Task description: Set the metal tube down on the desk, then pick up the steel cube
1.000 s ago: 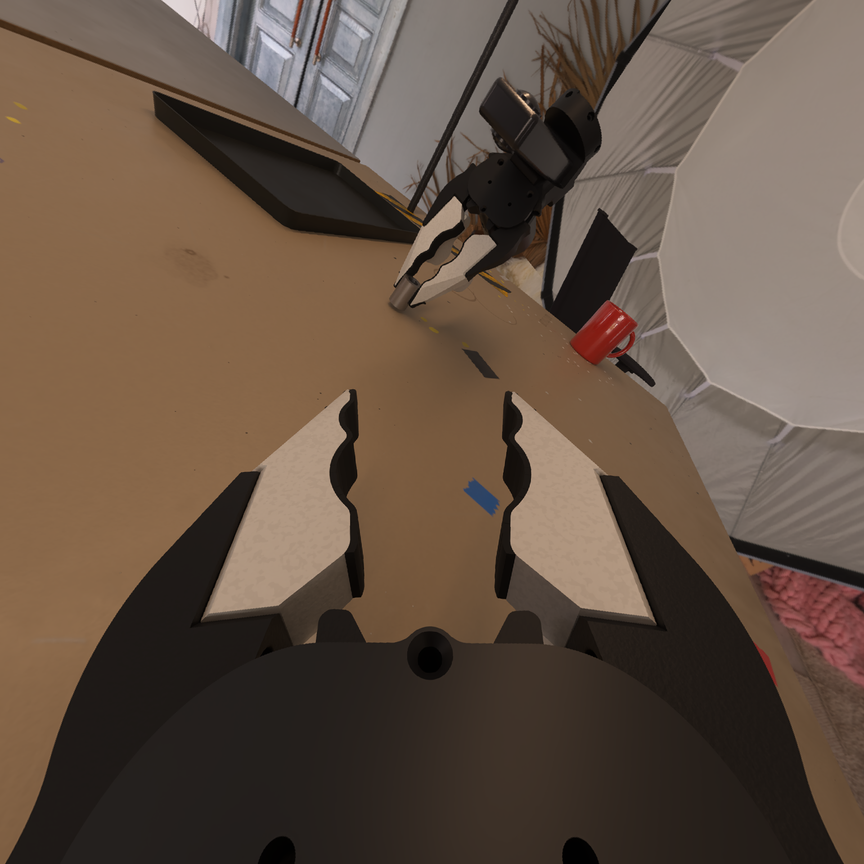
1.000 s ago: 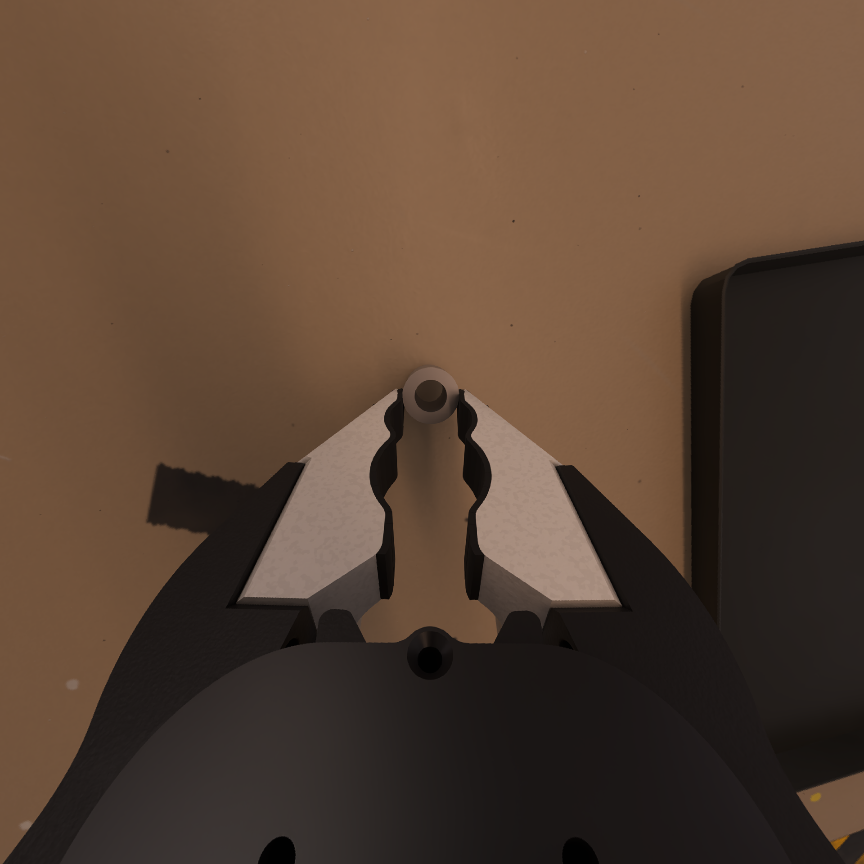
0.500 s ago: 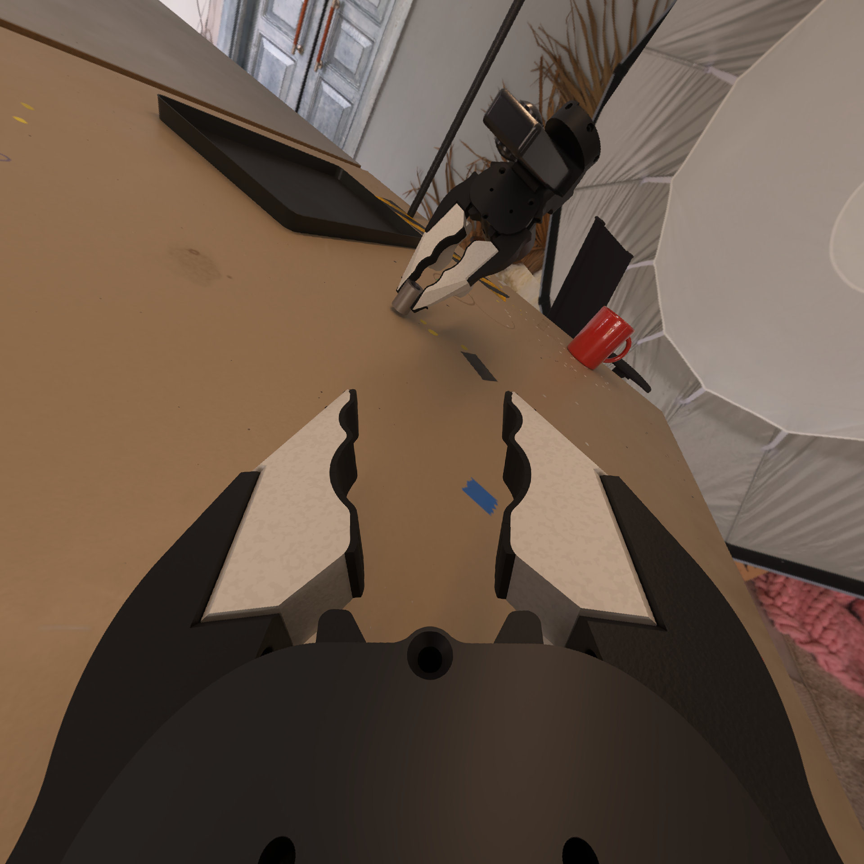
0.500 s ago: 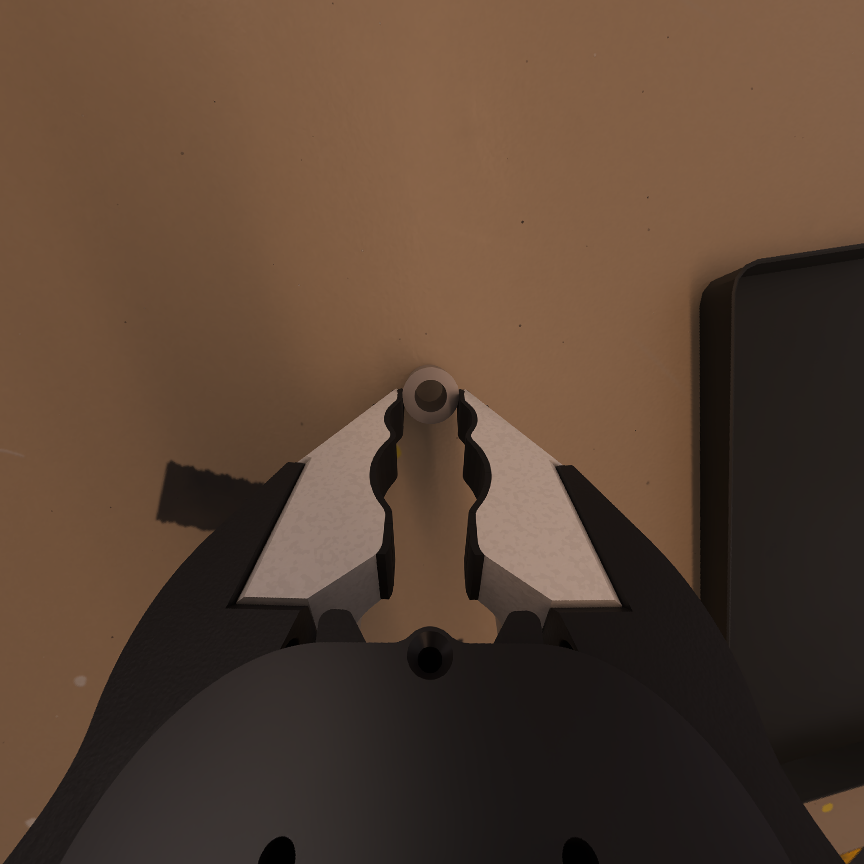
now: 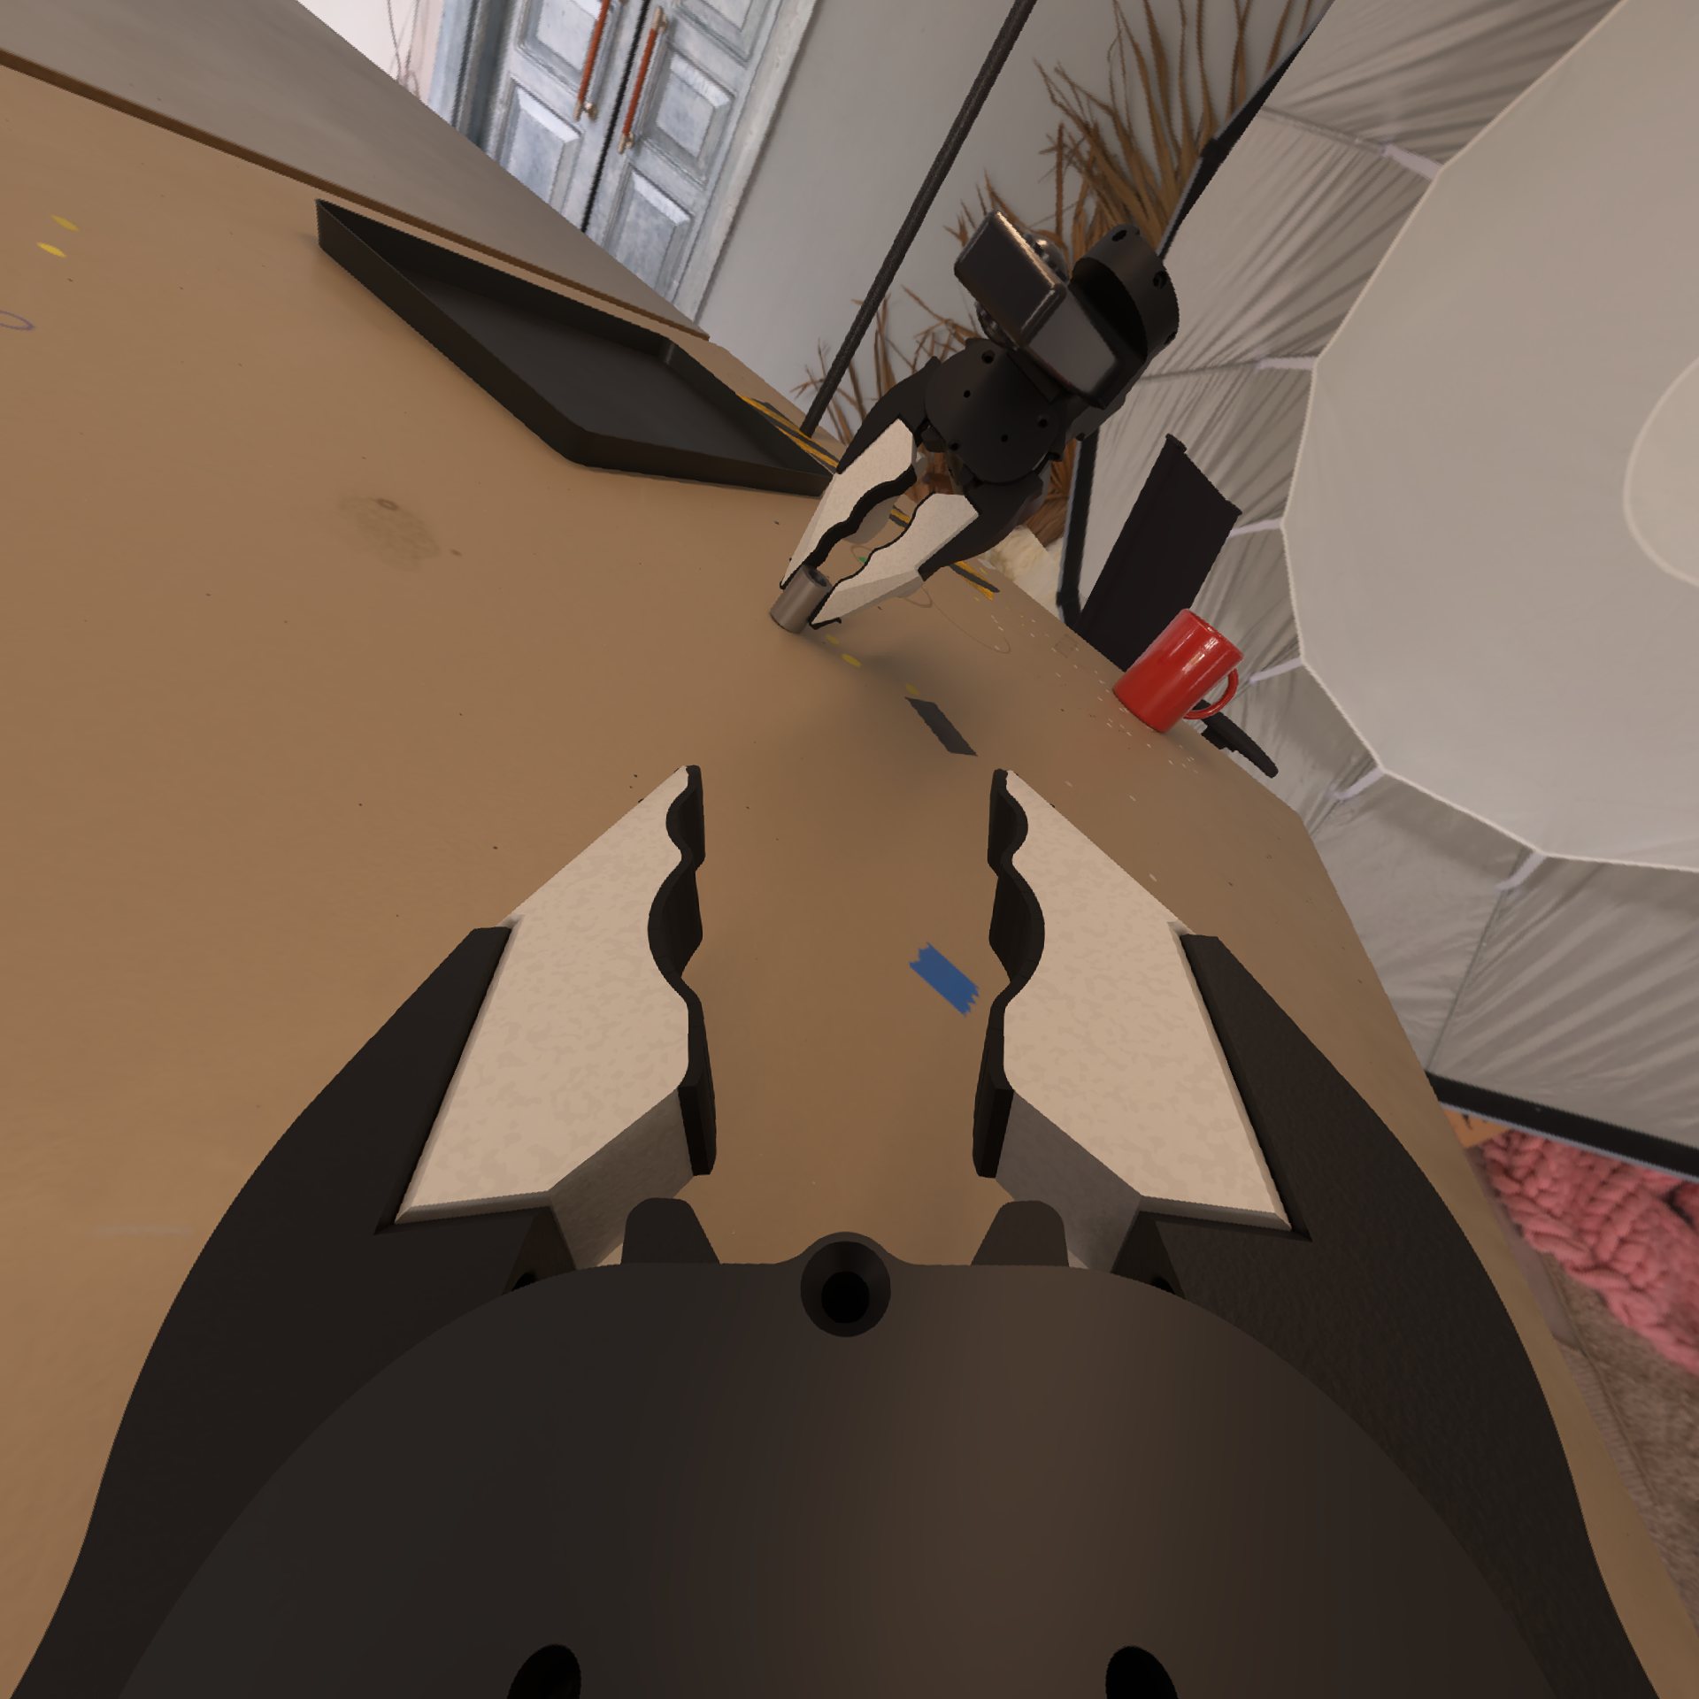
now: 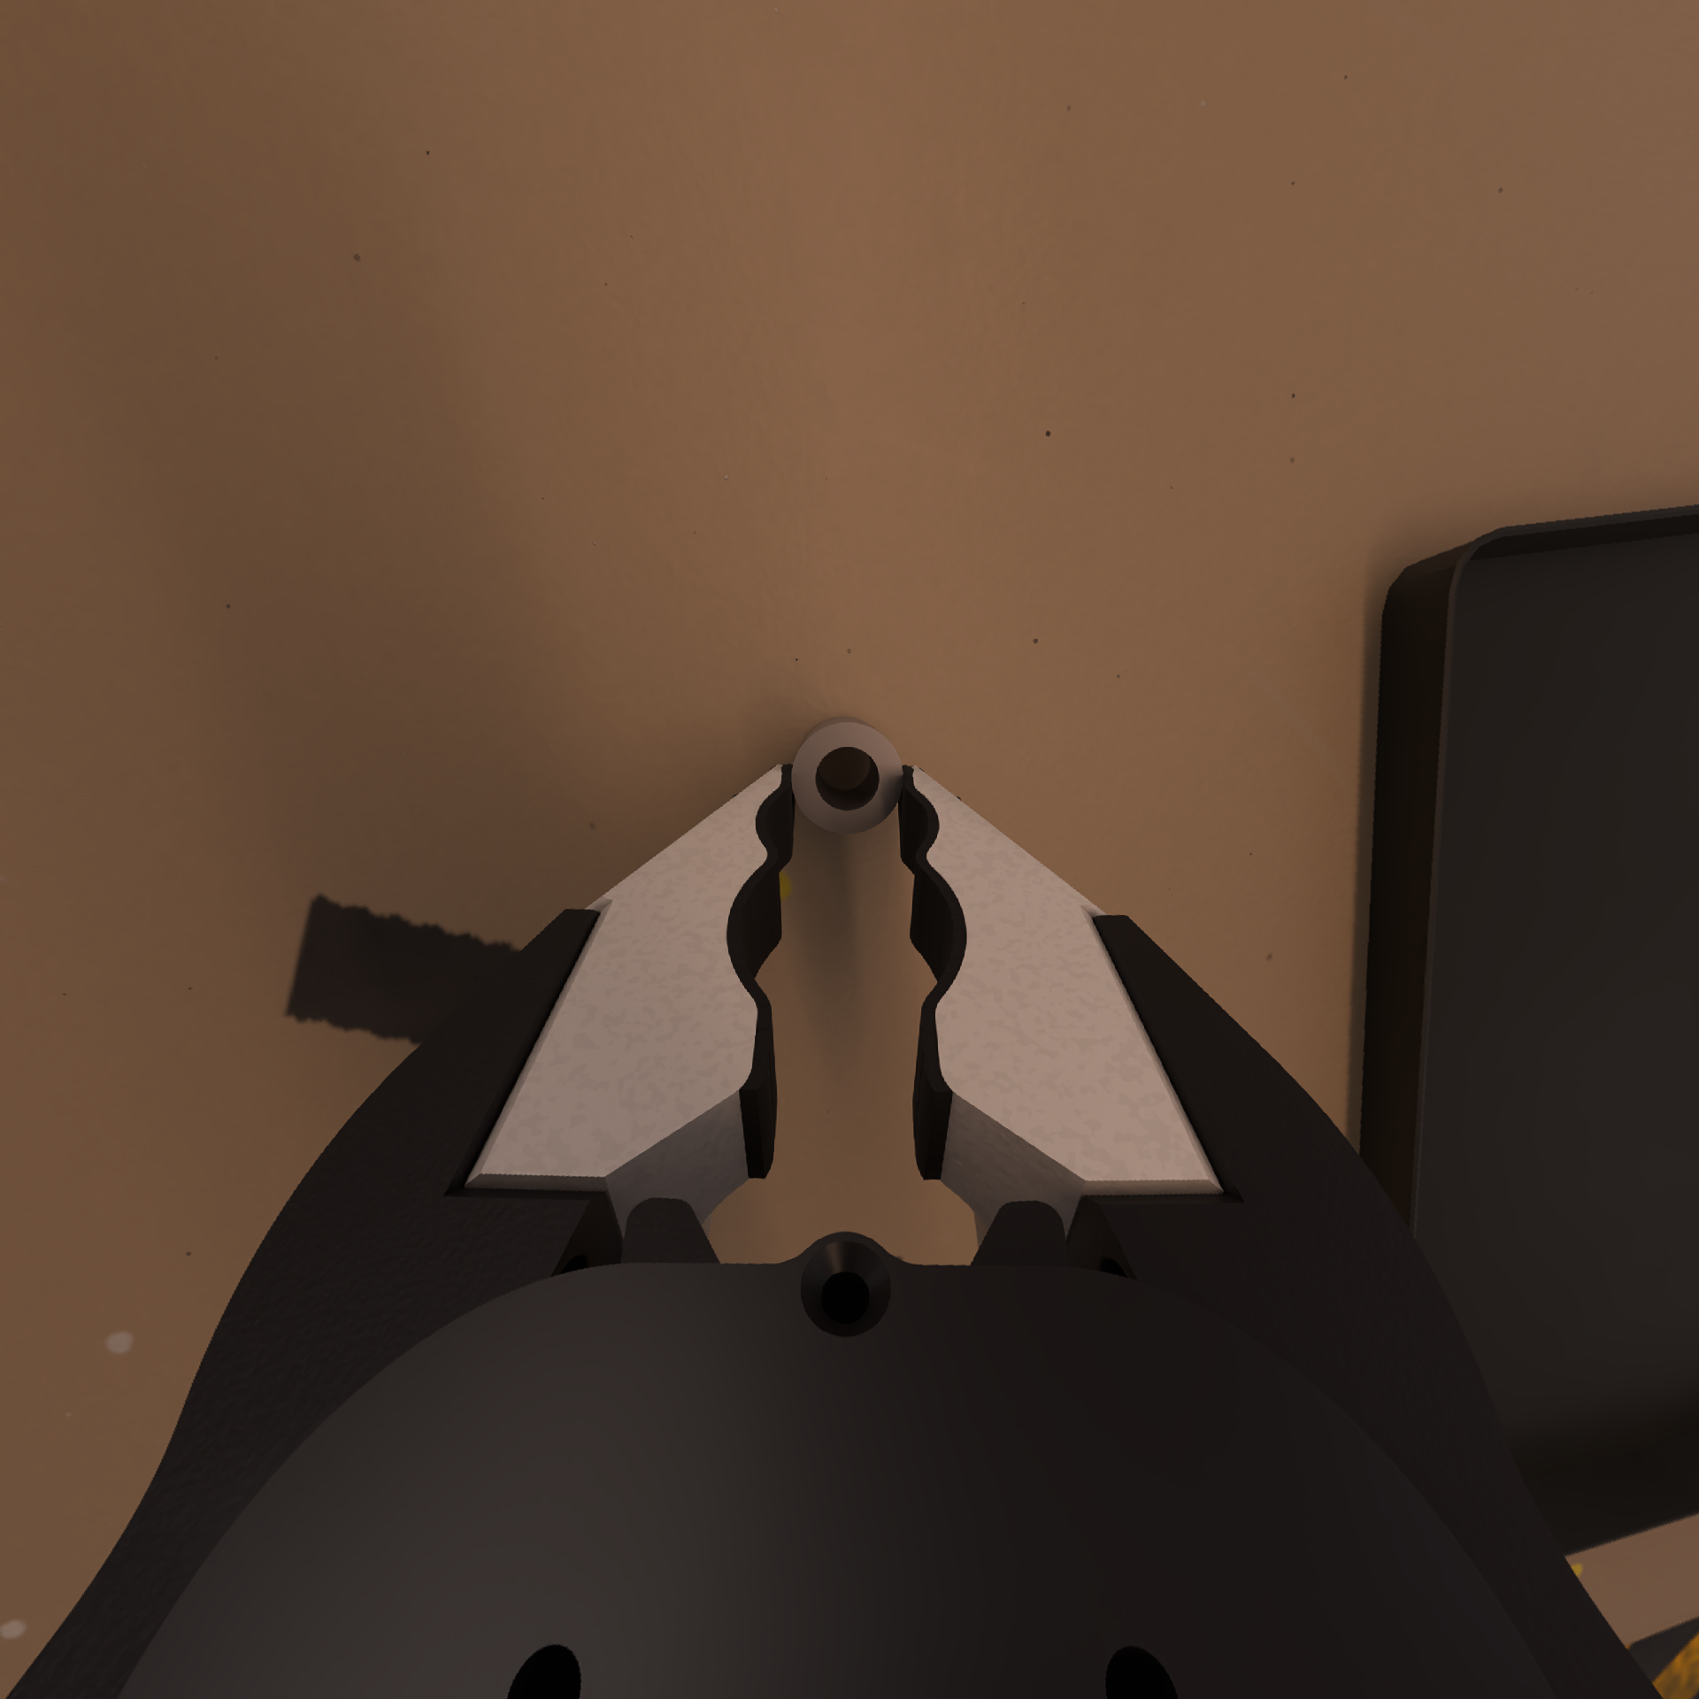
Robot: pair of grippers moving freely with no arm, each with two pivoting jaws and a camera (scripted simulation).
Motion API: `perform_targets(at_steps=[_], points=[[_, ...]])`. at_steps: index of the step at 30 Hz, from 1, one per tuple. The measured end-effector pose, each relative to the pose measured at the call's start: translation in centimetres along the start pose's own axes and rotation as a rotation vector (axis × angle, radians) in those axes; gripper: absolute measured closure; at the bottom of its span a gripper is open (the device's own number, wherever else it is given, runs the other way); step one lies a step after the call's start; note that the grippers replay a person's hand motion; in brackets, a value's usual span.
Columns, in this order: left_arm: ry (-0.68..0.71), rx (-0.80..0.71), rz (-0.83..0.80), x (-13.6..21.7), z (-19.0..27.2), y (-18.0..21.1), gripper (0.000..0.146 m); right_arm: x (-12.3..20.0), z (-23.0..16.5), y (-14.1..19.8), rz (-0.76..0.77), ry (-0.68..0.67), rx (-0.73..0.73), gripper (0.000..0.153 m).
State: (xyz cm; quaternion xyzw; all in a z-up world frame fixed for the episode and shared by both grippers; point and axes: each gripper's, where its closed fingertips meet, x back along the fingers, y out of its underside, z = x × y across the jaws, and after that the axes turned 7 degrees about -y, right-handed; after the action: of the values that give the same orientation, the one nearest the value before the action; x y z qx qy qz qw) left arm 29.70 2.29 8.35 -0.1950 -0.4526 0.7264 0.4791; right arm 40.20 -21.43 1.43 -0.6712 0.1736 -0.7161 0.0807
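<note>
The metal tube, a short grey cylinder with a hole through it, stands on end between the fingertips of my right gripper, which is shut on it. In the left wrist view the right gripper points steeply down and the tube's lower end is at the brown desk. My left gripper is open and empty, low over the desk, well short of the tube. No steel cube is in either view.
A black tray lies on the desk beyond the tube, to its right in the right wrist view. A red mug stands near the desk's right edge. Black tape and blue tape mark the desk. A large softbox stands off the right edge.
The right gripper with the tube has shifted only slightly over the desk. The left gripper's view has drifted a little. Neither gripper has opened or shut.
</note>
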Motion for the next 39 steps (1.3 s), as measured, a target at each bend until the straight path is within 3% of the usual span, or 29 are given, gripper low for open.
perform_targets(at_steps=[4, 7, 11, 16, 23, 27, 30, 34, 39], points=[[0.0, 0.001, 0.003, 0.1, -0.1, 0.0, 0.084, 0.0, 0.0, 0.1, -0.012, 0.017, 0.016, 0.13], [-0.001, 0.001, 0.005, 0.2, -0.1, -0.1, 0.084, 0.2, -0.1, 0.2, -0.009, 0.028, 0.019, 0.118], [0.002, 0.002, 0.014, 0.5, -0.1, -0.2, 0.084, 1.3, 0.1, -0.1, 0.027, 0.06, 0.004, 0.114], [0.002, -0.019, 0.033, 1.3, -0.1, -0.9, 0.084, 6.2, -0.8, -2.5, 0.252, 0.101, -0.054, 0.115], [-0.031, -0.09, 0.043, 3.8, -0.4, -3.2, 0.082, 12.2, -8.0, -8.3, 0.597, 0.165, -0.065, 0.111], [-0.126, -0.203, 0.075, 7.7, -1.3, -6.3, 0.08, 12.8, -13.4, -12.7, 0.748, 0.152, -0.061, 0.11], [-0.245, -0.323, 0.081, 12.0, -3.0, -8.8, 0.077, 12.3, -17.1, -16.0, 0.875, 0.049, -0.102, 0.11], [-0.415, -0.569, -0.062, 17.0, -7.2, -11.5, 0.073, 10.2, -20.5, -19.0, 1.012, -0.115, -0.183, 0.11], [-0.371, -0.84, -0.587, 19.9, -14.8, -9.9, 0.083, 6.4, -21.7, -20.3, 0.902, -0.146, -0.226, 0.11]])
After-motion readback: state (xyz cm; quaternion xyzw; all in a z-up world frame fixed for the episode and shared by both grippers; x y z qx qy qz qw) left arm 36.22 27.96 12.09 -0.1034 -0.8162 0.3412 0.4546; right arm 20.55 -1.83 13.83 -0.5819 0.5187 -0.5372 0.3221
